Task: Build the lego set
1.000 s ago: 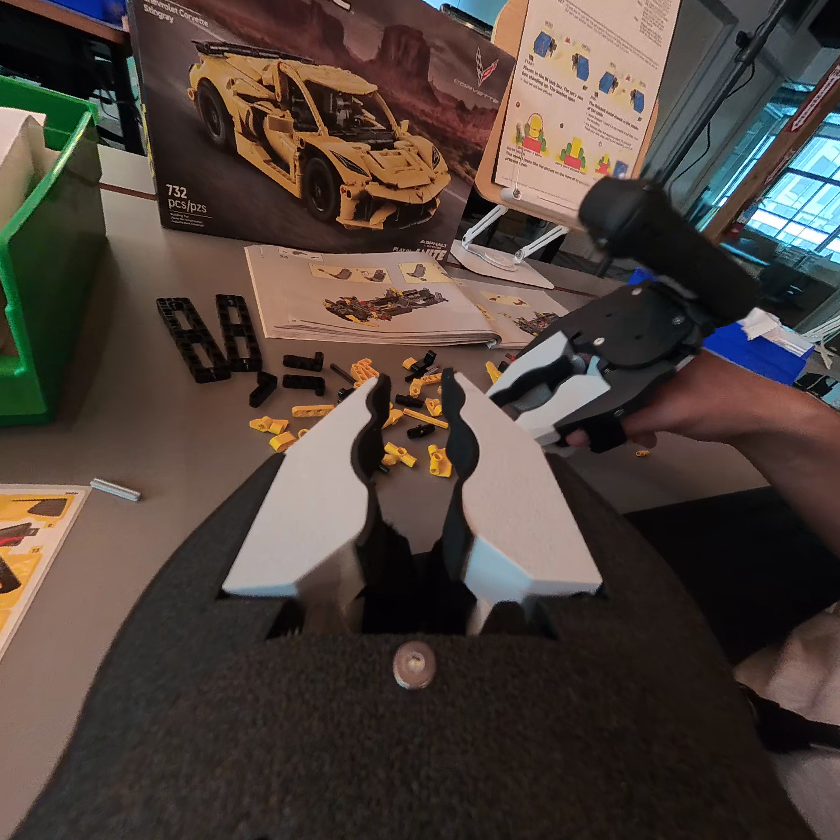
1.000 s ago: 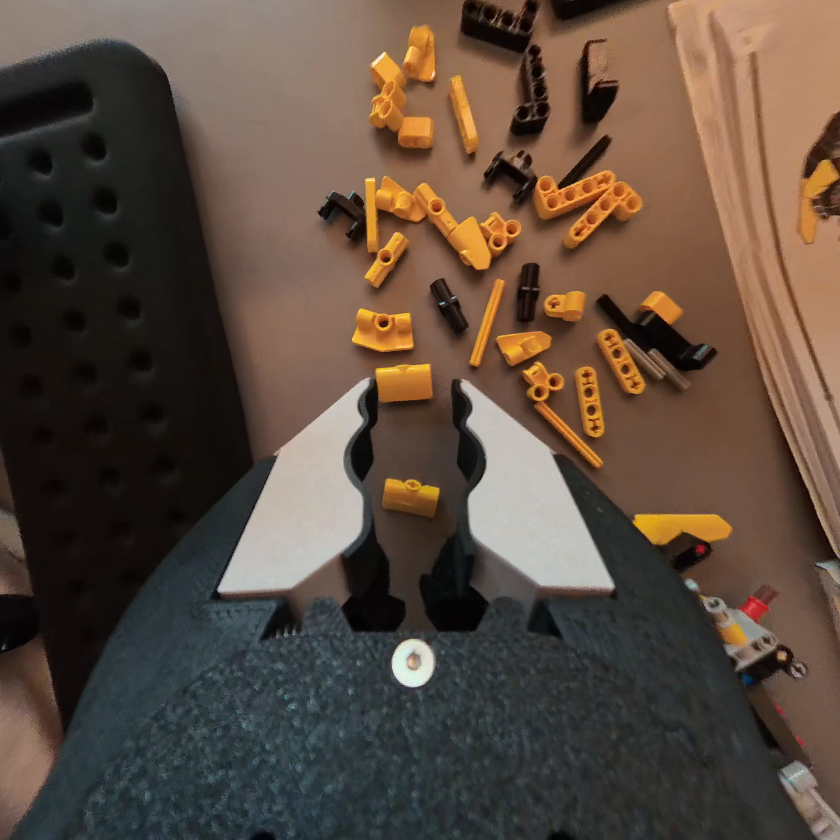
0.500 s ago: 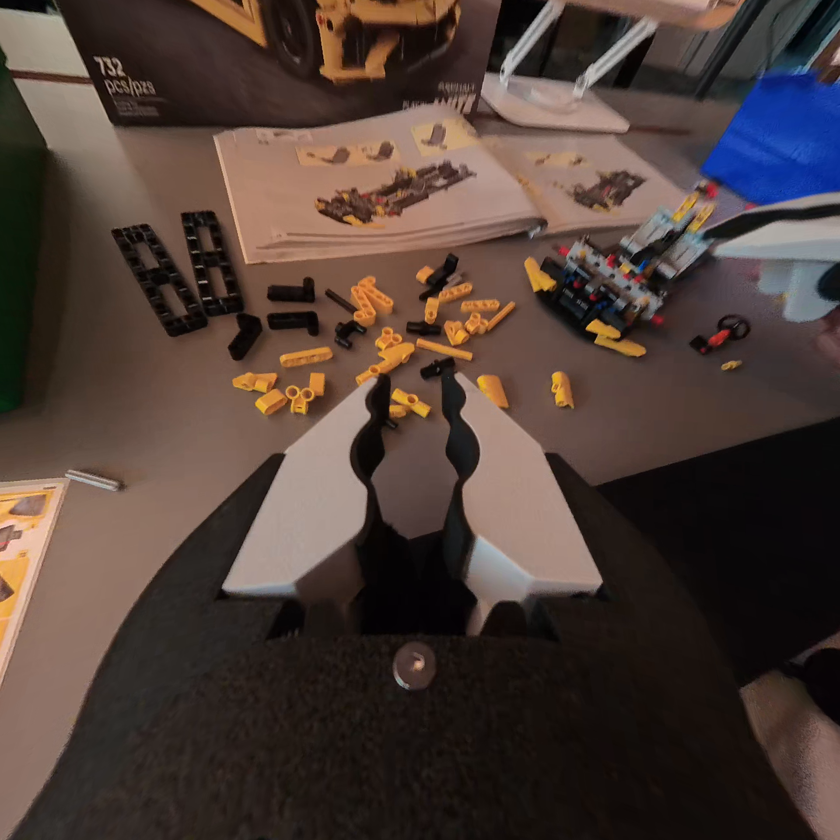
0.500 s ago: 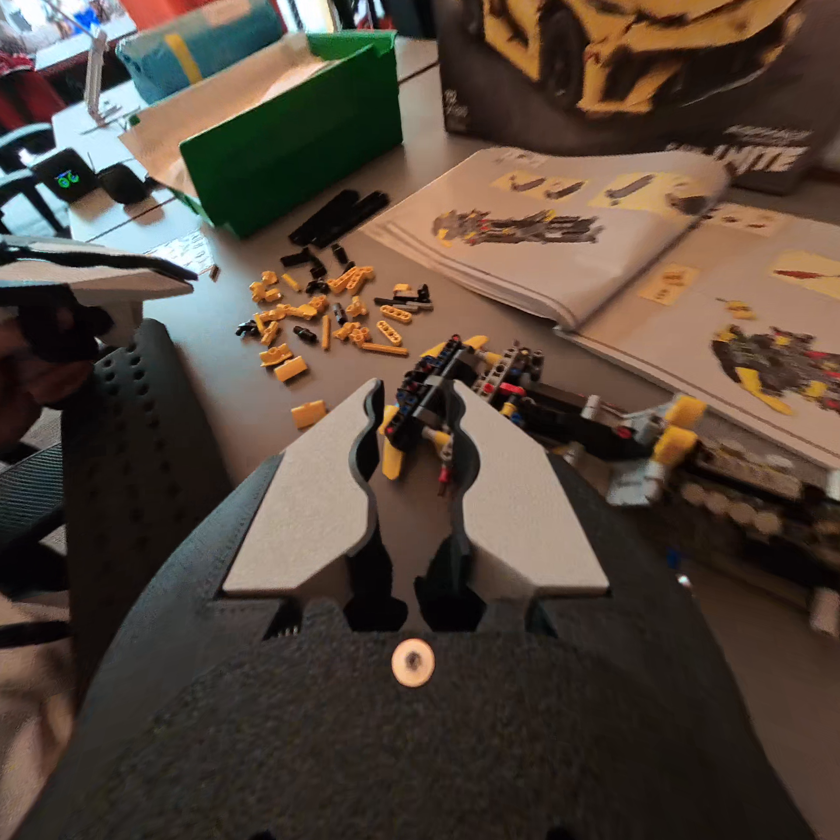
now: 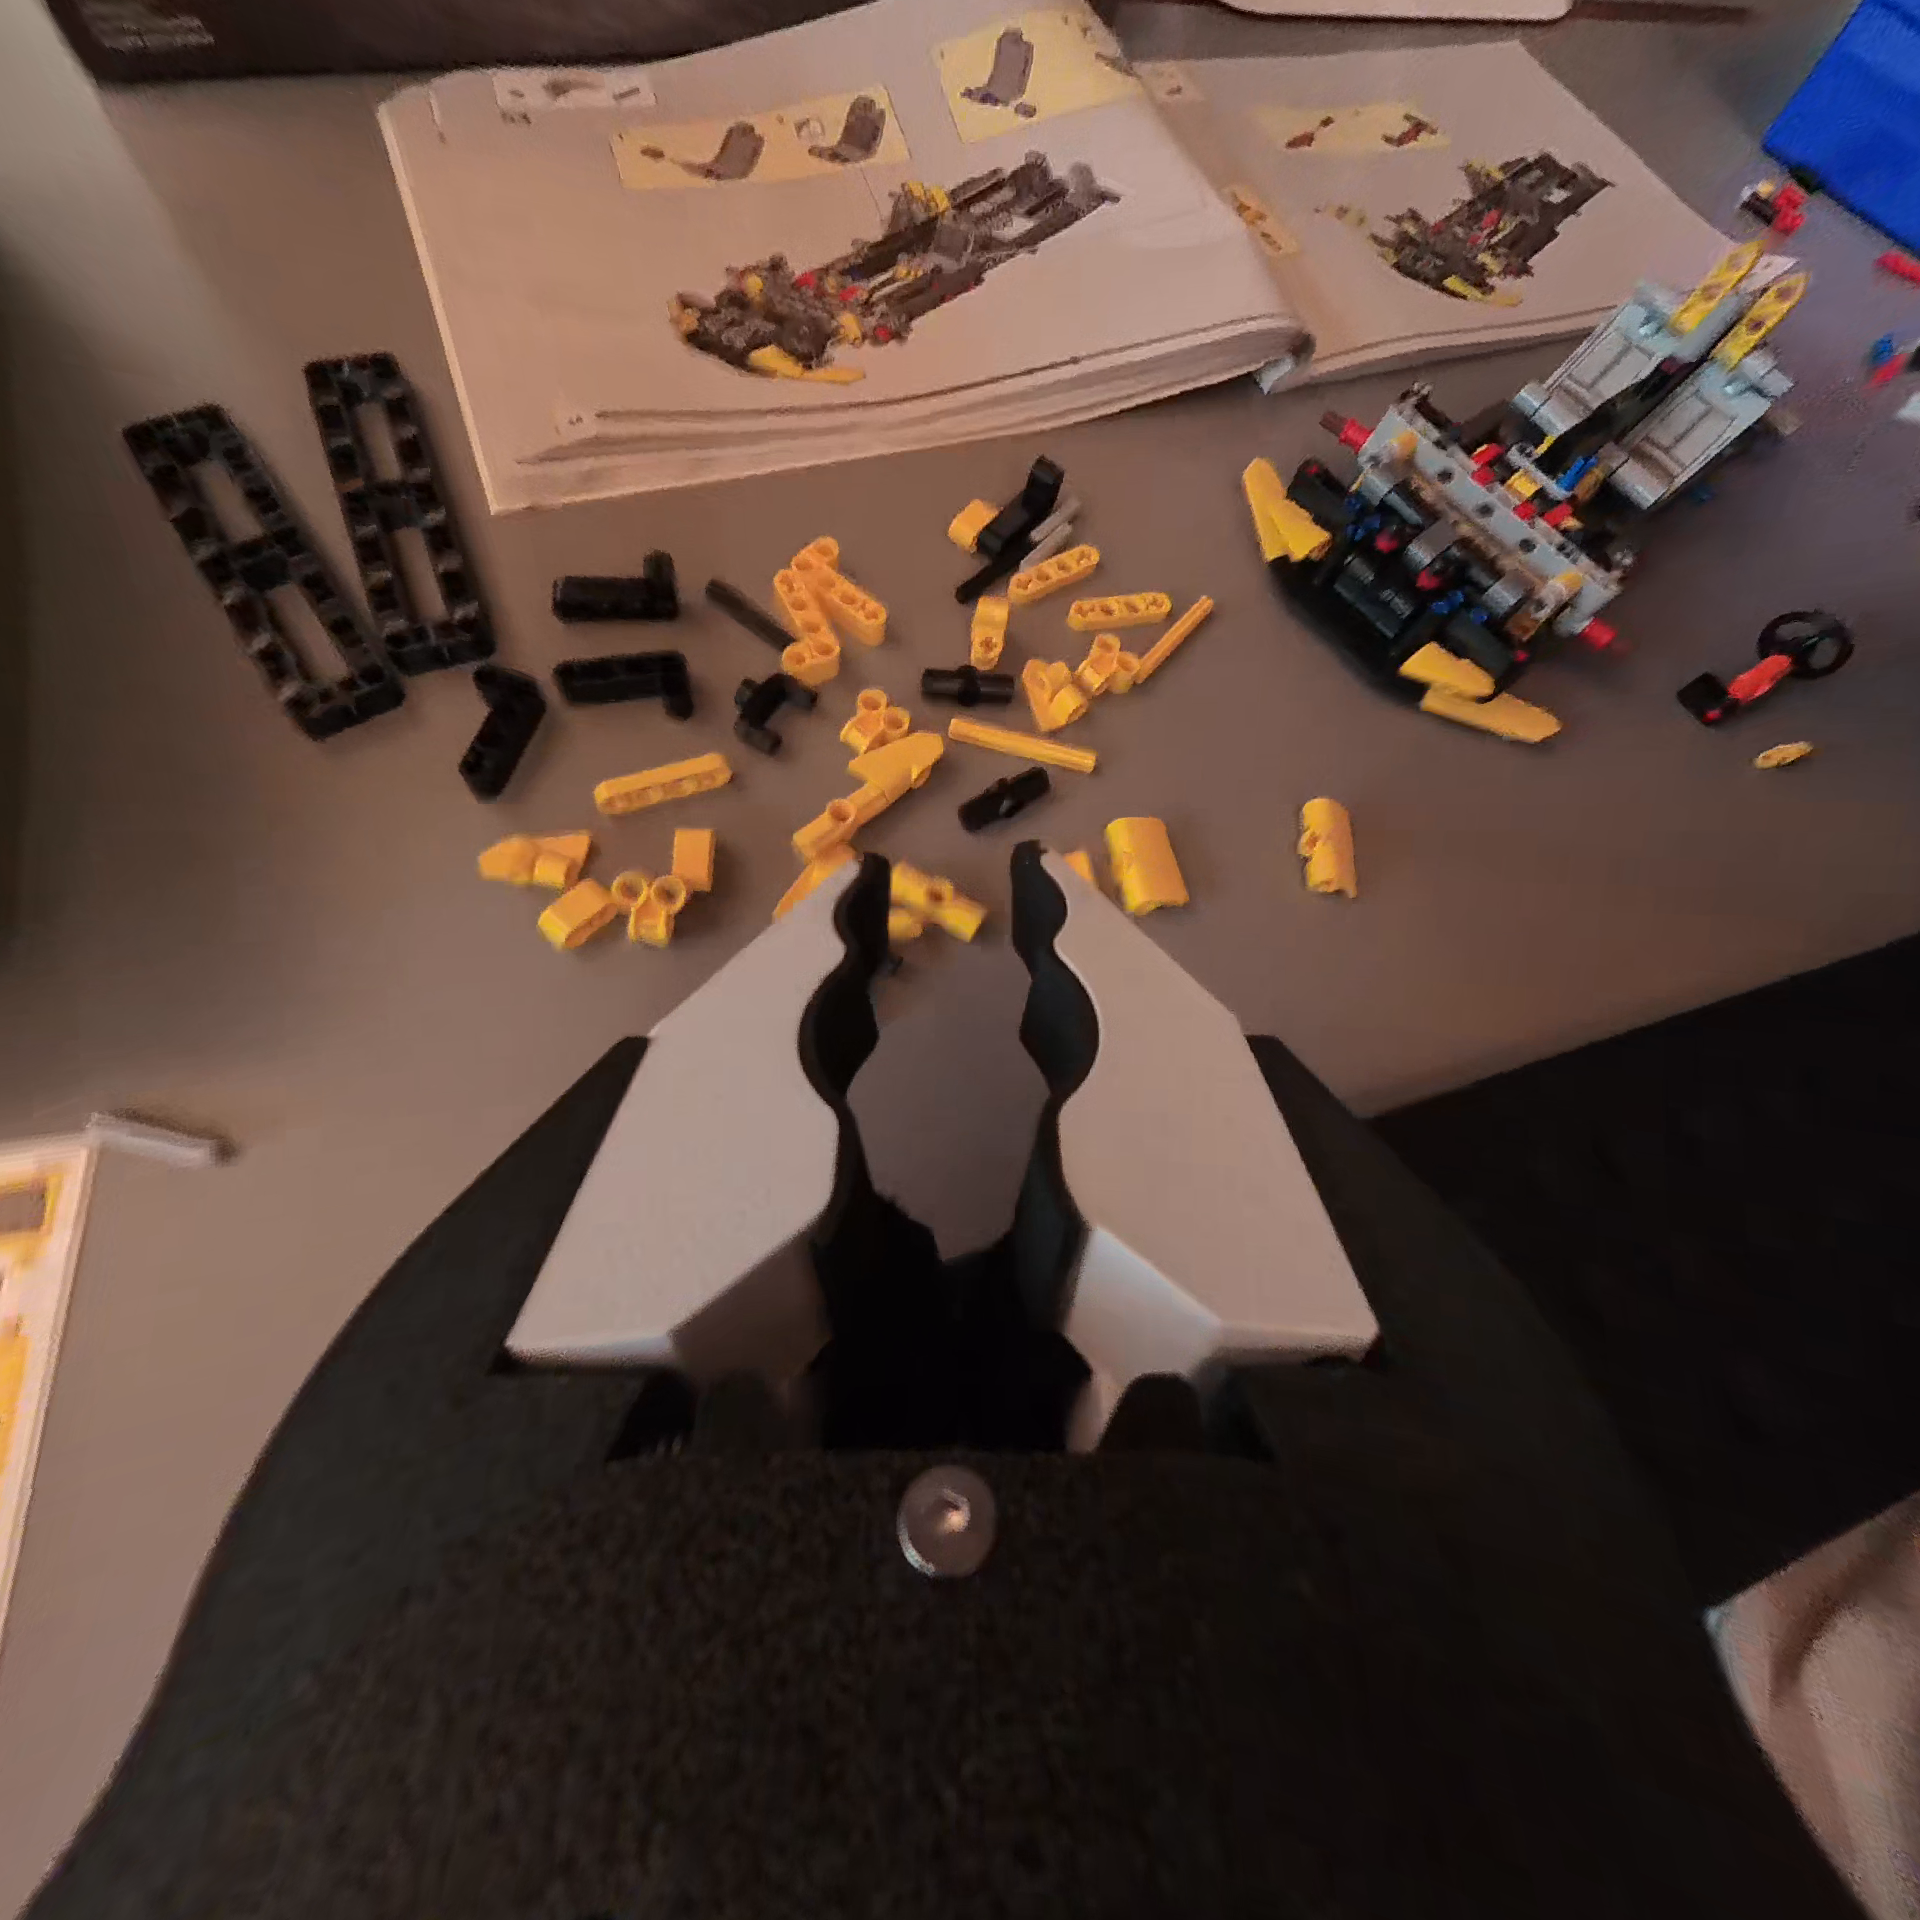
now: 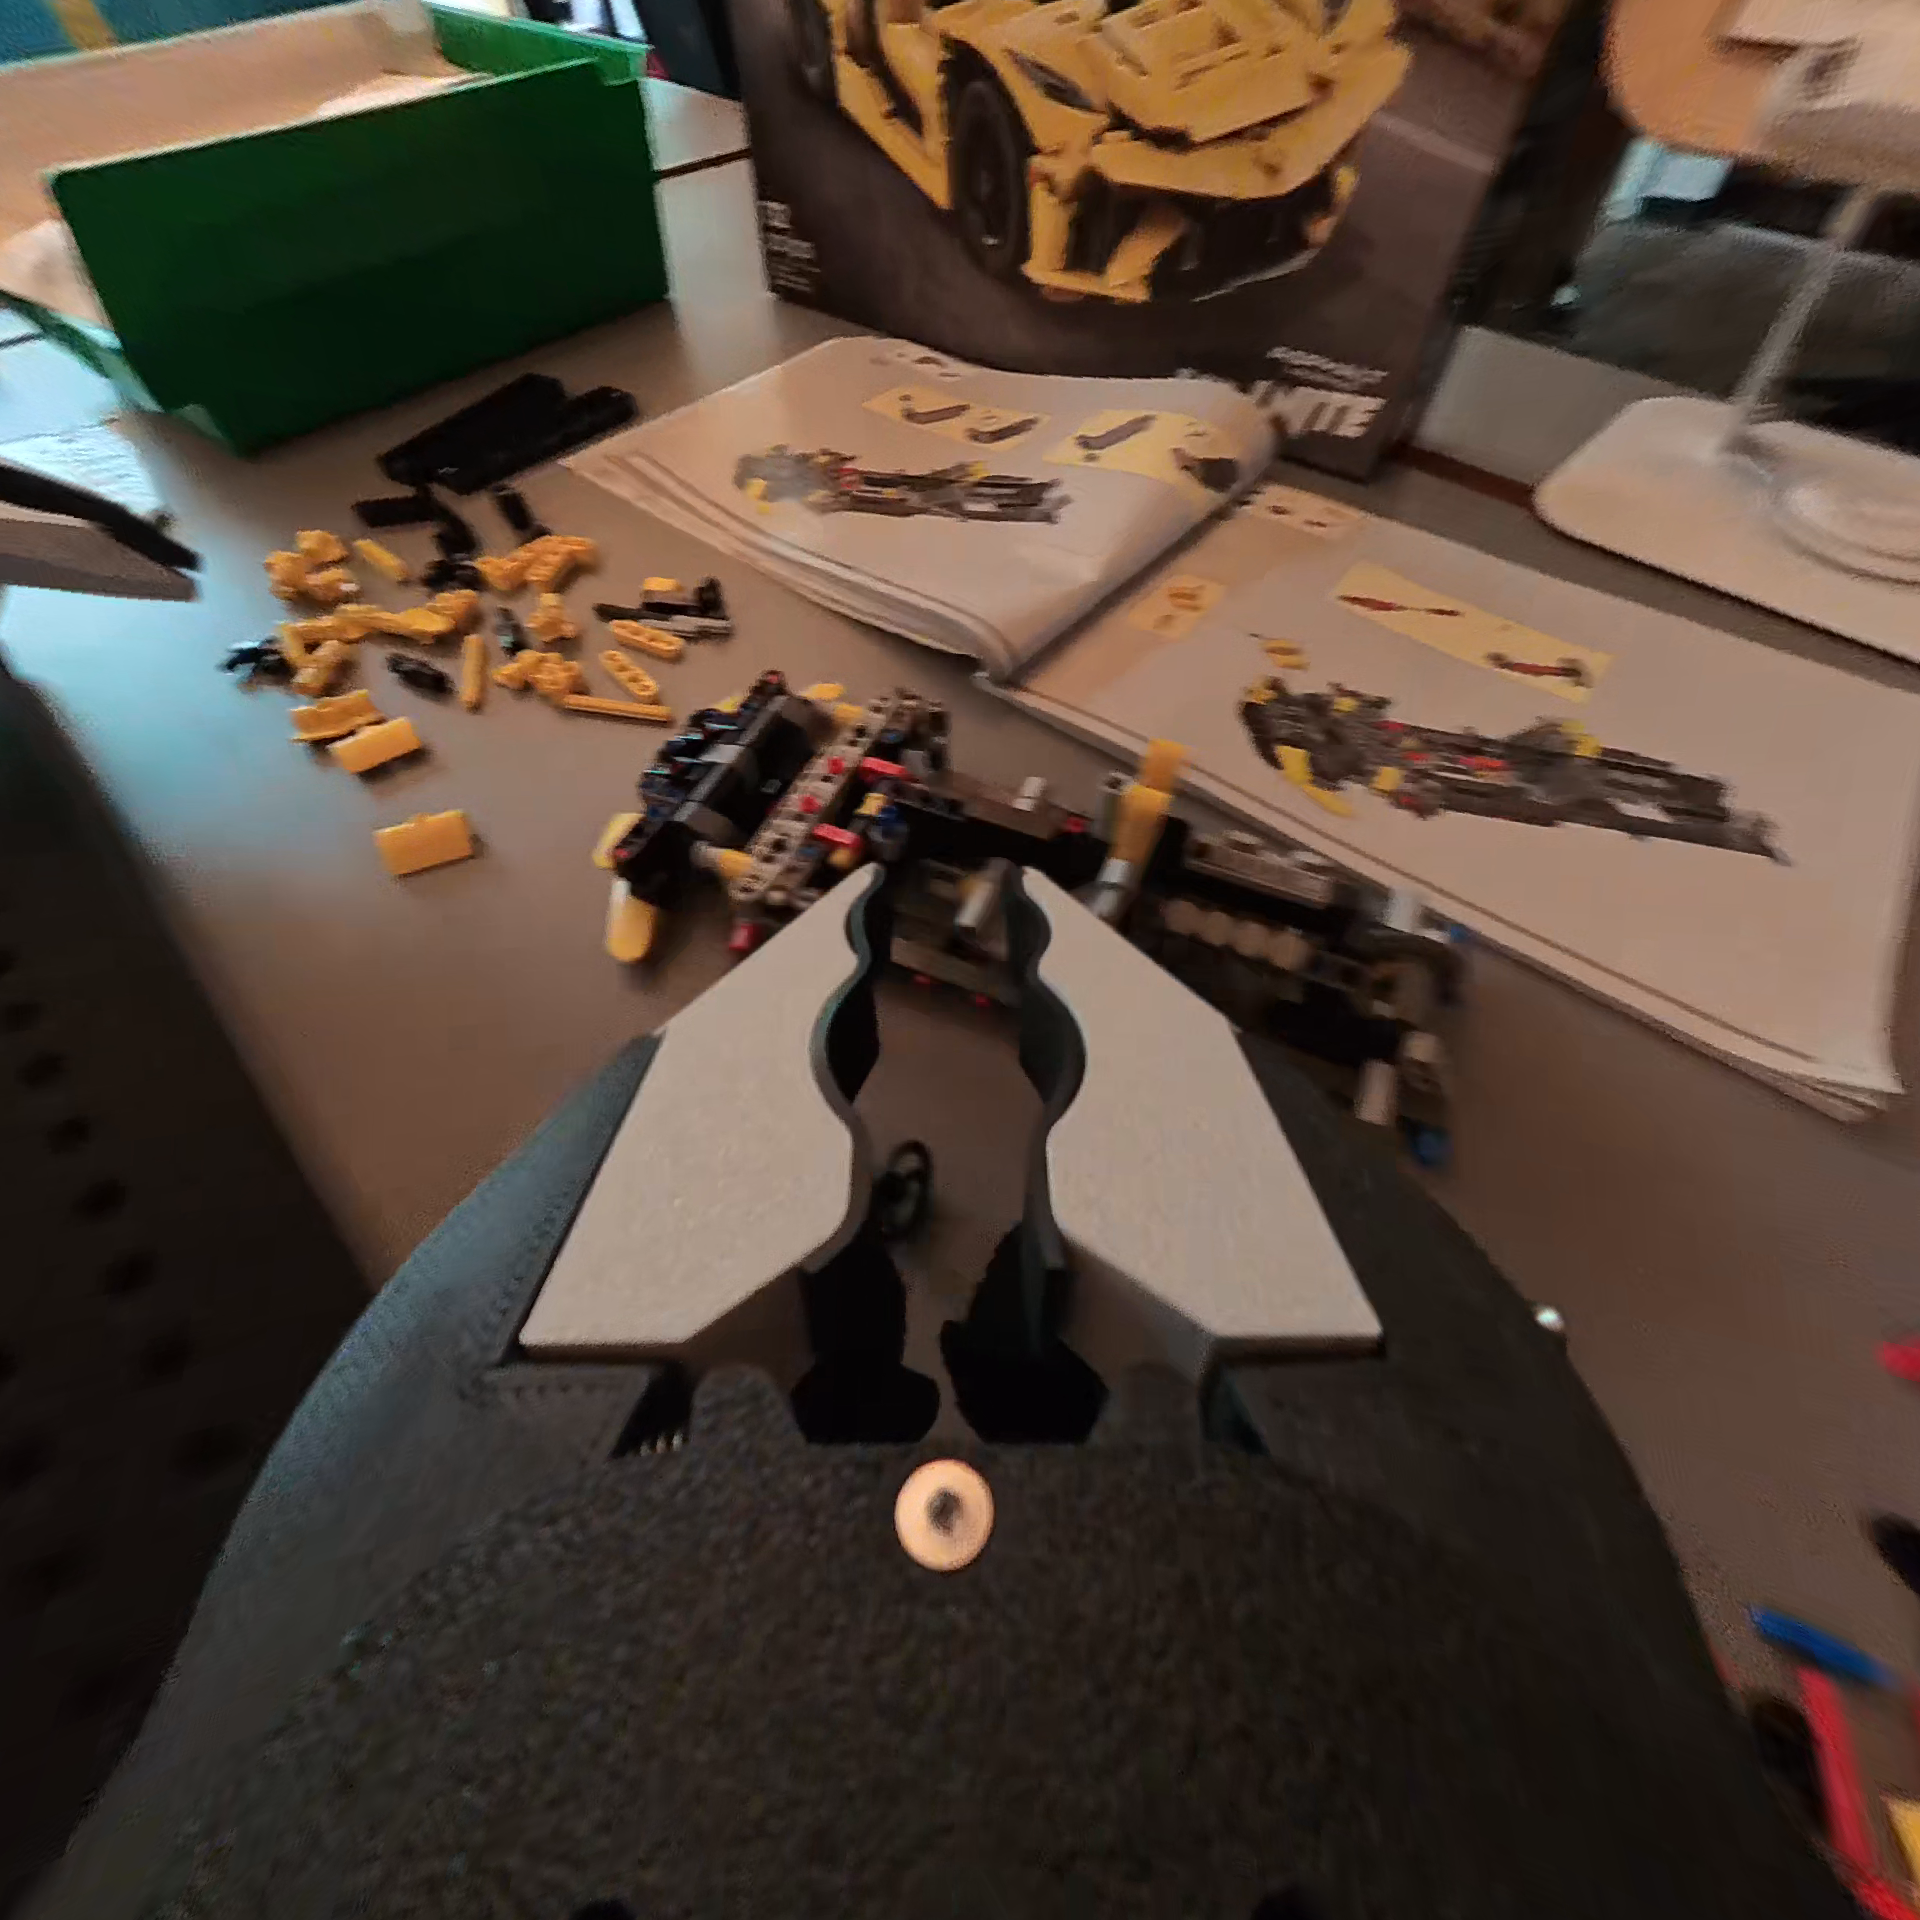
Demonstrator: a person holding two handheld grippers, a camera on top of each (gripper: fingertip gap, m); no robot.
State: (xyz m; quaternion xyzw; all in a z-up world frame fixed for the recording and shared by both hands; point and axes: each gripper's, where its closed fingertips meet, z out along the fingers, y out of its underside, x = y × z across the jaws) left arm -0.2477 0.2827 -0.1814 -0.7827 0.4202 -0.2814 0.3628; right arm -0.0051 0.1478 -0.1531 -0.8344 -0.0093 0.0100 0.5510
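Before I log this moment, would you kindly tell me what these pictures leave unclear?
- Set box: cut off by the top edge in the right wrist view.
- Part-built car: its near side is hidden behind the right hand-held gripper and blurred.
- Small yellow piece: partly covered by the left hand-held gripper.

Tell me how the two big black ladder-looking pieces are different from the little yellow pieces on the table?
The black frame pieces are long and full of open holes; the yellow pieces are short and mixed in shape. The black frames lie neatly side by side, while the yellow pieces are scattered in a loose heap. Both kinds lie loose on the table, not yet attached to the half-built car.
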